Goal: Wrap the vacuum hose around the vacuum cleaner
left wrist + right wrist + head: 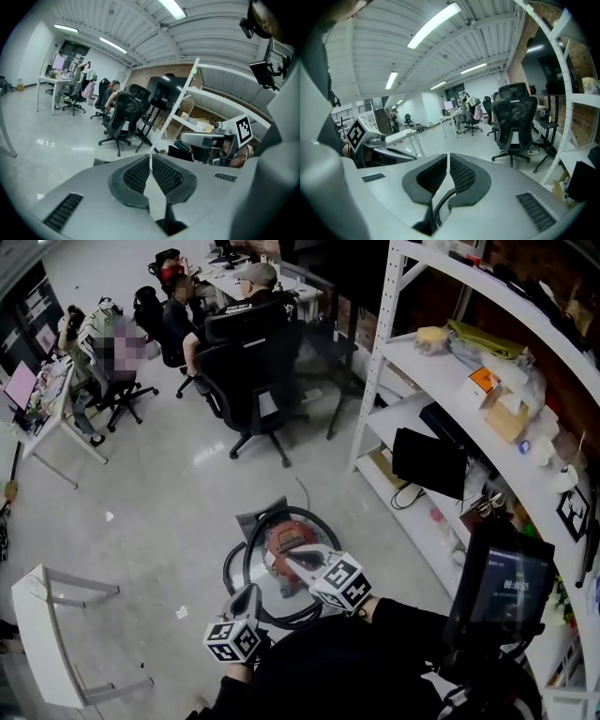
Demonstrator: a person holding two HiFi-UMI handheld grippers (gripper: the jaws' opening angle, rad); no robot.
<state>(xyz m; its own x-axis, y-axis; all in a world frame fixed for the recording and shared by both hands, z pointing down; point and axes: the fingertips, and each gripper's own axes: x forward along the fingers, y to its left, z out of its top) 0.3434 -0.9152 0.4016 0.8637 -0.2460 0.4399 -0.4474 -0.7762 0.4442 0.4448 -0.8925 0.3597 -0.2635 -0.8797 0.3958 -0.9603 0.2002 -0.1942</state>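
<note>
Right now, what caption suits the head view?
Left gripper and right gripper, both shut, over red vacuum cleaner and its black hose.

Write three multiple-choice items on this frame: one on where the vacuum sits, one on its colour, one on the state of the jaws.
1. Where is the vacuum?
A. on a desk
B. on the floor
C. on a chair

2. What colour is its body?
A. red
B. blue
C. yellow

3. How do the jaws of the left gripper and the right gripper stand?
A. both wide apart
B. left clamped on a rag
C. both together, nothing between

Answers:
1. B: the head view shows it on the grey floor, just ahead of the grippers.
2. A: its shell is red in the head view.
3. C: in each gripper view the pads meet, with nothing between them.
</note>
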